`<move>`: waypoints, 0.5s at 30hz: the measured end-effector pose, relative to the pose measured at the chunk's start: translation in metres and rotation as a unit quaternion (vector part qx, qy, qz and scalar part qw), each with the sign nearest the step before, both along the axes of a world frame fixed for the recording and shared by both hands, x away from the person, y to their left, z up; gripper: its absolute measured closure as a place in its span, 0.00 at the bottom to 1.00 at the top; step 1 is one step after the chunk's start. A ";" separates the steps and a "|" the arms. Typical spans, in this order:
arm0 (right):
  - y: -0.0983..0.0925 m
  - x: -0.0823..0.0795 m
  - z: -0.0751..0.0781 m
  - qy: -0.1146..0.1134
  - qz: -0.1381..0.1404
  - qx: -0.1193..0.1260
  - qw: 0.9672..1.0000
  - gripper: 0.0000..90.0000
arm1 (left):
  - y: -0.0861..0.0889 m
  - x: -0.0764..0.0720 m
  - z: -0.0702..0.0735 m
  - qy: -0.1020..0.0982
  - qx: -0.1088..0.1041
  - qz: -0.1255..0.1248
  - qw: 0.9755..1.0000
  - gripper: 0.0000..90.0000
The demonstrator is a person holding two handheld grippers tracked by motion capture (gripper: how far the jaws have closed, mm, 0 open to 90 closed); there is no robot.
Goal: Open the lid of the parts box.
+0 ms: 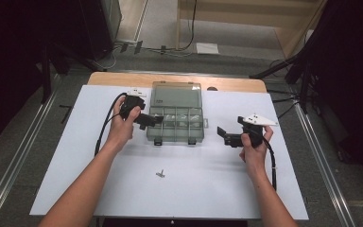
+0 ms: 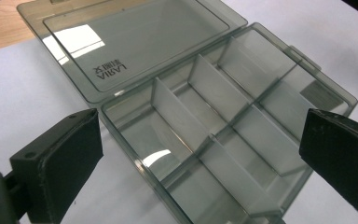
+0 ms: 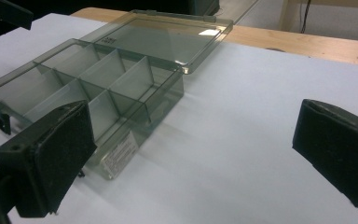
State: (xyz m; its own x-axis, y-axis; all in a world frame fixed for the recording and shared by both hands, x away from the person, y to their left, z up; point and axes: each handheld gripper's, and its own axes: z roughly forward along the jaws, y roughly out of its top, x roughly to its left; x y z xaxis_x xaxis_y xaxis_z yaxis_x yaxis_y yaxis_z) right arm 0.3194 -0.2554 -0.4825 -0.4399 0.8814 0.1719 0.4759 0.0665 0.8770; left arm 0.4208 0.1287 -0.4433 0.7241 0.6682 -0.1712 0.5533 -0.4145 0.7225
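Note:
An open smoky clear compartment box (image 1: pixel 176 125) sits at the middle of the white sheet, its lid (image 1: pixel 176 93) laid flat behind it. Its compartments look empty in the left gripper view, where box (image 2: pixel 214 107) and lid (image 2: pixel 135 42) lie just ahead. My left gripper (image 1: pixel 152 121) is at the box's left end with its jaws wide apart (image 2: pixel 198 126), and nothing is pressed between them. My right gripper (image 1: pixel 227 135) hovers apart from the box's right end, also open (image 3: pixel 191 116), looking at the box (image 3: pixel 88 79) and lid (image 3: pixel 168 37). A small metal screw (image 1: pixel 160 173) lies near the front.
The white sheet (image 1: pixel 66 161) covers a wooden table whose bare edge (image 1: pixel 123 78) shows at the back. Cables trail from both grippers across the sheet. Dark stands and floor rails flank the table. The left gripper (image 3: pixel 4 16) appears at the top left of the right gripper view.

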 end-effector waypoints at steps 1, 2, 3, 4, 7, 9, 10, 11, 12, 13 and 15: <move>-0.002 -0.003 0.000 -0.002 0.000 0.000 1.000 0.00 | -0.001 -0.001 0.000 -0.002 0.003 -0.001 1.000 0.00; -0.004 -0.006 -0.001 -0.002 0.000 -0.002 1.000 0.00 | -0.001 -0.003 0.000 -0.001 0.005 0.000 1.000 0.00; -0.006 -0.009 -0.001 -0.004 -0.002 -0.005 1.000 0.00 | -0.001 -0.004 0.000 -0.001 0.006 -0.001 1.000 0.00; -0.008 -0.012 -0.001 -0.005 -0.003 -0.005 1.000 0.00 | 0.000 -0.005 0.000 -0.001 0.005 -0.002 1.000 0.00; -0.014 -0.022 -0.003 -0.007 -0.007 -0.005 1.000 0.00 | 0.000 -0.010 0.002 -0.003 0.006 -0.005 1.000 0.00; -0.017 -0.027 -0.004 -0.009 -0.009 -0.004 1.000 0.00 | -0.001 -0.013 0.003 -0.006 0.014 -0.010 1.000 0.00; -0.019 -0.031 -0.005 -0.008 -0.010 -0.004 1.000 0.00 | -0.002 -0.014 0.003 -0.007 0.016 -0.011 1.000 0.00; -0.020 -0.033 -0.005 -0.009 -0.011 -0.007 1.000 0.00 | -0.002 -0.015 0.004 -0.007 0.016 -0.014 1.000 0.00; -0.021 -0.036 -0.006 -0.012 -0.010 -0.011 1.000 0.00 | -0.003 -0.016 0.004 -0.007 0.016 -0.016 1.000 0.00; -0.021 -0.038 -0.007 -0.013 -0.011 -0.012 1.000 0.00 | -0.003 -0.018 0.004 -0.008 0.019 -0.017 1.000 0.00; -0.023 -0.044 -0.008 -0.013 -0.012 -0.011 1.000 0.00 | -0.004 -0.020 0.004 -0.007 0.021 -0.020 1.000 0.00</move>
